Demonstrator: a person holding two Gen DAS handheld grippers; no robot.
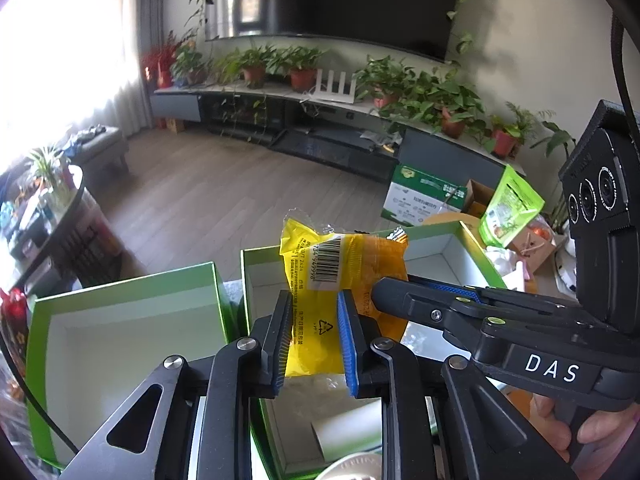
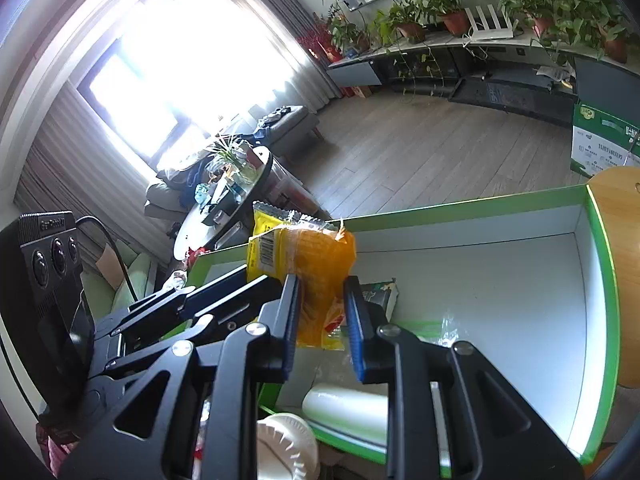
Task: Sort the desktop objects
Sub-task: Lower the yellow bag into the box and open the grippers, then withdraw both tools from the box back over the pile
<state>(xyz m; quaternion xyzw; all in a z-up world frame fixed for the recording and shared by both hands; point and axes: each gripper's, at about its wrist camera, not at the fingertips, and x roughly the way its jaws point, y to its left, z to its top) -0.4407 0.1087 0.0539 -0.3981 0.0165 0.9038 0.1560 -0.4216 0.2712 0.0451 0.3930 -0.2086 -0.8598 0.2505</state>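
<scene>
A yellow snack packet (image 1: 312,320) with a barcode stands between the blue pads of my left gripper (image 1: 315,300), which is shut on it. Beside it on the right, an orange snack packet (image 1: 380,260) is held by my right gripper (image 1: 386,286), which reaches in from the right. In the right wrist view the right gripper (image 2: 323,284) is shut on the orange packet (image 2: 320,256), with the yellow packet (image 2: 266,240) and left gripper (image 2: 256,278) just left of it. Both packets hang over the near wall of an open green box (image 2: 480,216).
A second open green box (image 1: 120,320) sits to the left. The right box holds a white roll (image 2: 344,404), a dark packet (image 2: 380,292) and clear wrapping. A white ribbed lid (image 2: 286,440) lies near its corner. A green pouch (image 1: 510,208) and a wooden board (image 2: 616,240) lie beyond.
</scene>
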